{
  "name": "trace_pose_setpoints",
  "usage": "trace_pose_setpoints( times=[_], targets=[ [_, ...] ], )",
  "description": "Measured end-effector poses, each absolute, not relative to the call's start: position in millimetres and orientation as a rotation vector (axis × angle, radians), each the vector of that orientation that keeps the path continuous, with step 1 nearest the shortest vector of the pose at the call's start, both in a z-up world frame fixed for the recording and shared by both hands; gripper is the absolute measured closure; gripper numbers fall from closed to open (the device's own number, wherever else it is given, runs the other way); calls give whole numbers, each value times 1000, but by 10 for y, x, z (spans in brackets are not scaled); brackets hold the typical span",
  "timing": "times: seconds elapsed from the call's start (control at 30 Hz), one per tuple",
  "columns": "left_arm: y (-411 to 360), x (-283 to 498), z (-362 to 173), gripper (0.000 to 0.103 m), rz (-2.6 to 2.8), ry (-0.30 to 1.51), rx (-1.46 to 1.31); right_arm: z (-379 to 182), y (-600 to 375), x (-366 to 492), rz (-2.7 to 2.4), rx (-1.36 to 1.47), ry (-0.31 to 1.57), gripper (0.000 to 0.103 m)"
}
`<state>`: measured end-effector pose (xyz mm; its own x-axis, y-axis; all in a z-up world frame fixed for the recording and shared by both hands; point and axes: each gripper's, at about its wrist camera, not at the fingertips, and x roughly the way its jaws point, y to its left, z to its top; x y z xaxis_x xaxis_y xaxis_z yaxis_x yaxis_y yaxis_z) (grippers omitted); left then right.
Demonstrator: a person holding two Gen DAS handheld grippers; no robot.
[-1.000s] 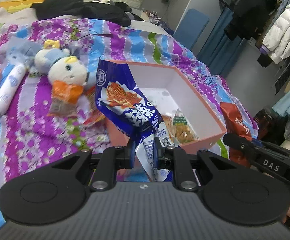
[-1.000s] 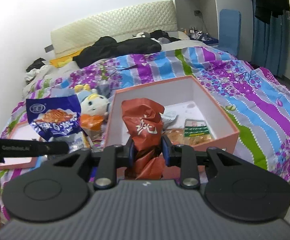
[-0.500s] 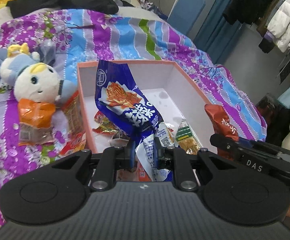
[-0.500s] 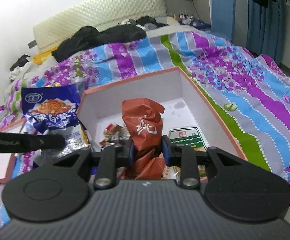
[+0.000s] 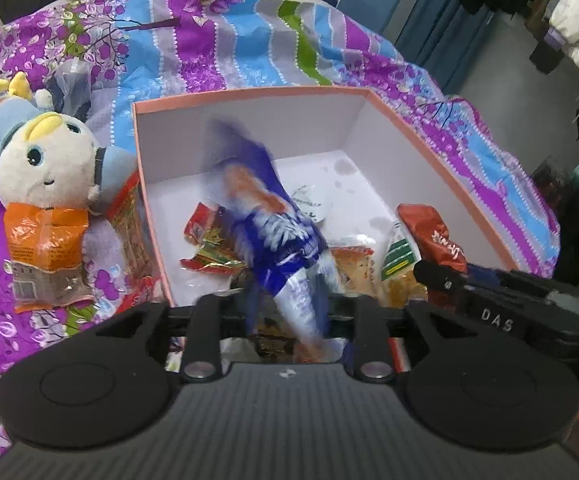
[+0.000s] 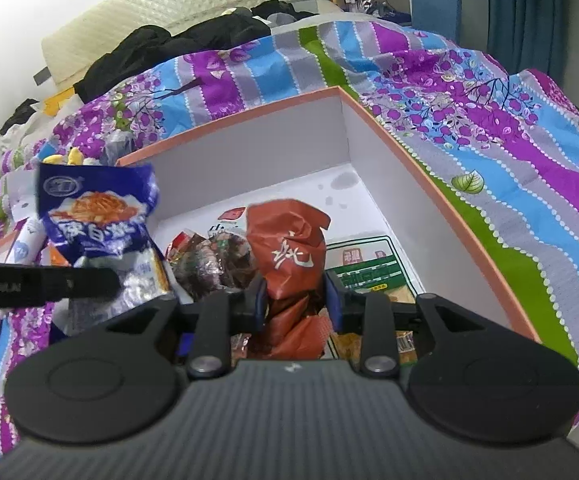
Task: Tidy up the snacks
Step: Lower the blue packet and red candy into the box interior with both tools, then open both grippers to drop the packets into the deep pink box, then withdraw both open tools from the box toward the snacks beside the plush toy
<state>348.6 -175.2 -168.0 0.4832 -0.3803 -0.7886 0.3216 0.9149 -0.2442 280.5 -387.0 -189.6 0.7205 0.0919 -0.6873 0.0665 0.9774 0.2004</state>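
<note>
We hold both grippers over the open pink box (image 5: pixel 441 160) on the striped bedspread (image 5: pixel 249 40), angled down into it, because each carries a snack meant to drop among those already inside. Our left gripper (image 5: pixel 293 312) has the blue packet (image 5: pixel 273 240) between its fingers, and its jaws are opening: the packet is blurred in the left wrist view and looks to be slipping free, its lower end hanging between pads that no longer seem to press on it. From the right wrist view the same blue packet (image 6: pixel 97 216) stands over the box's near left corner. Our right gripper (image 6: pixel 295 300) has the red-brown packet (image 6: pixel 289 248) upright between its blue pads; its jaws are opening too, yet the left pad looks to touch the crumpled foil while a sliver of gap shows at the right pad, so we judge the grip loosening, not gone. Releasing above the box floor lets both packets land inside rather than on the rim. In the box lie a red-and-gold wrapper (image 5: pixel 205 240), a green-labelled clear pack (image 6: pixel 365 272) against the right wall, and dark foil-wrapped pieces (image 6: pixel 209 260) near the middle; the far half is bare white floor. Outside, just left of the box, an orange packet (image 5: pixel 45 240) lies below a plush toy (image 5: pixel 45 160), not yet gathered.
</note>
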Motion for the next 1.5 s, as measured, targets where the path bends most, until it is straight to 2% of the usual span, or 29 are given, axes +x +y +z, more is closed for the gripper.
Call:
trace_pose_setpoints(
  times=[0.03, 0.1, 0.43, 0.87, 1.2, 1.5],
  targets=[
    [-1734, 3470, -1658, 61, -426, 966, -67, -1884, -3865, 2800, 9, 214, 764, 57],
    [-1690, 3438, -1599, 58, -425, 951, -76, -1838, -3853, 2772, -2, 204, 753, 46],
    [-1443, 2901, -1028, 58, -431, 859, -90, -1398, -3672, 2318, 21, 205, 674, 48],
    [-835, 1725, -463, 58, -396, 751, -117, -929, -3206, 1432, 77, 204, 581, 48],
    [-461, 1002, -464, 58, -351, 717, -129, -955, -2812, 795, 120, 200, 575, 48],
    [-156, 667, -752, 58, -292, 747, -156, -1188, -2521, 464, 132, 190, 597, 48]
  ],
)
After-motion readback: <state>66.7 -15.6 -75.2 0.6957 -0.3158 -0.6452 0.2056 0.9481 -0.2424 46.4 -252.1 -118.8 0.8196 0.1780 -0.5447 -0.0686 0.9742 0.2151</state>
